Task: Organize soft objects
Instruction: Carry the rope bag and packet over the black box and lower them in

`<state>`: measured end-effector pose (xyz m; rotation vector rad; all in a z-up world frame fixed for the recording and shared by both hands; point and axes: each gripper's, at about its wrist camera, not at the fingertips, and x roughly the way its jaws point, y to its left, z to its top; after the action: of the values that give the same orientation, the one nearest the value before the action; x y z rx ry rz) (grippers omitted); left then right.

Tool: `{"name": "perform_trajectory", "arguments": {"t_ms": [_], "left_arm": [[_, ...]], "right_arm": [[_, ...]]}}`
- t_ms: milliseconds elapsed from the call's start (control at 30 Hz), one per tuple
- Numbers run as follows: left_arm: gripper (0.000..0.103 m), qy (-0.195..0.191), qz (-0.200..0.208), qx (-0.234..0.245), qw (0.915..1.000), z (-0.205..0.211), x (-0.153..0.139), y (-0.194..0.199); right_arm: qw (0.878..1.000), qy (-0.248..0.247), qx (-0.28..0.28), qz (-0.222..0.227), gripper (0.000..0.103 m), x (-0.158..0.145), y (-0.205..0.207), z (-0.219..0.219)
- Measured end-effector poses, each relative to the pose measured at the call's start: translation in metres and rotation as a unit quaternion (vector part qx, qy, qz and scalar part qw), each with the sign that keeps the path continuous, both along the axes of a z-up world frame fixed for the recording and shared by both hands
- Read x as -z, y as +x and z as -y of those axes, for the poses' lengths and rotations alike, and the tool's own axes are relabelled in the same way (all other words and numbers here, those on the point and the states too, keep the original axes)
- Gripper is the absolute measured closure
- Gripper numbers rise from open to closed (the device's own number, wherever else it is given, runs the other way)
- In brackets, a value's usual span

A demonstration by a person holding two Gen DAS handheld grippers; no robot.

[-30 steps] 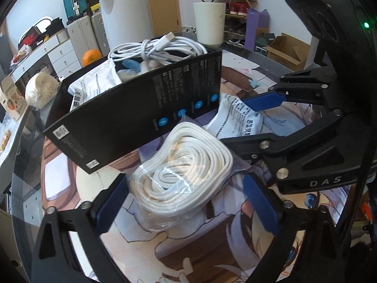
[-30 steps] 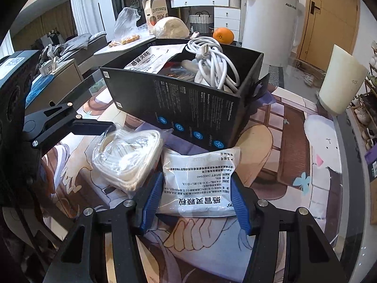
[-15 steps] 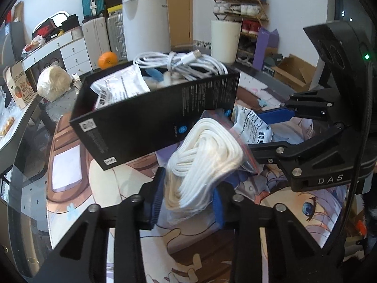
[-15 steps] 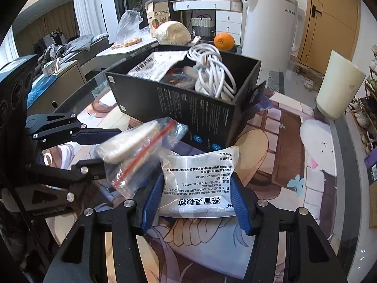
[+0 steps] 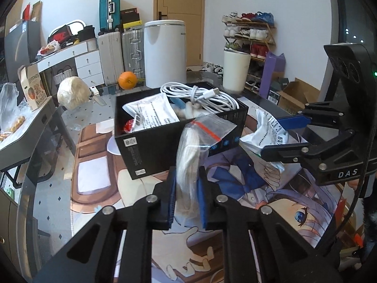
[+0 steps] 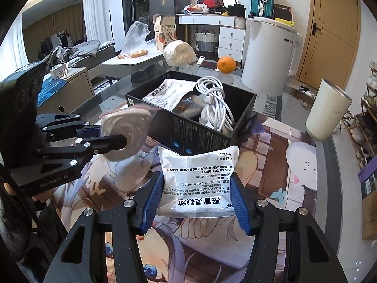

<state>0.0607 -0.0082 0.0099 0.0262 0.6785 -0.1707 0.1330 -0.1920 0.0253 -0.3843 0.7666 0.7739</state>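
My left gripper (image 5: 187, 198) is shut on a clear zip bag of coiled white rope (image 5: 190, 155) and holds it up in front of the black box (image 5: 165, 139). The bag also shows in the right wrist view (image 6: 127, 136), in the left gripper (image 6: 113, 139). My right gripper (image 6: 195, 202) is shut on a white medicine packet (image 6: 200, 181) and holds it lifted before the black box (image 6: 195, 129). The packet shows in the left wrist view (image 5: 266, 132). The box holds a white cable (image 6: 216, 103) and another white packet (image 6: 169, 94).
The box stands on a glass table with an anime-print mat (image 6: 271, 155). An orange (image 6: 226, 64) and a pale round bundle (image 6: 179, 52) lie behind the box. A white bin (image 6: 271, 54) and a cream bin (image 6: 328, 110) stand beyond the table.
My left gripper shut on the rope bag and lifted it off the mat toward the box. My right gripper closed on the medicine packet and raised it.
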Motion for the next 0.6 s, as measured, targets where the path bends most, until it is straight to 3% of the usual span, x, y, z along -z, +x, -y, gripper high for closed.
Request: {"name": "perform_trajectory", "arguments": {"t_ms": [300, 600], "left_arm": [[0.09, -0.034, 0.031, -0.008, 0.9989, -0.014, -0.014, -0.01], [0.09, -0.052, 0.073, -0.024, 0.9957, -0.027, -0.045, -0.004]], "right_arm": [[0.999, 0.012, -0.012, 0.032, 0.047, -0.023, -0.015, -0.002], [0.998, 0.018, -0.005, 0.053, 0.047, -0.041, -0.002, -0.01]]}}
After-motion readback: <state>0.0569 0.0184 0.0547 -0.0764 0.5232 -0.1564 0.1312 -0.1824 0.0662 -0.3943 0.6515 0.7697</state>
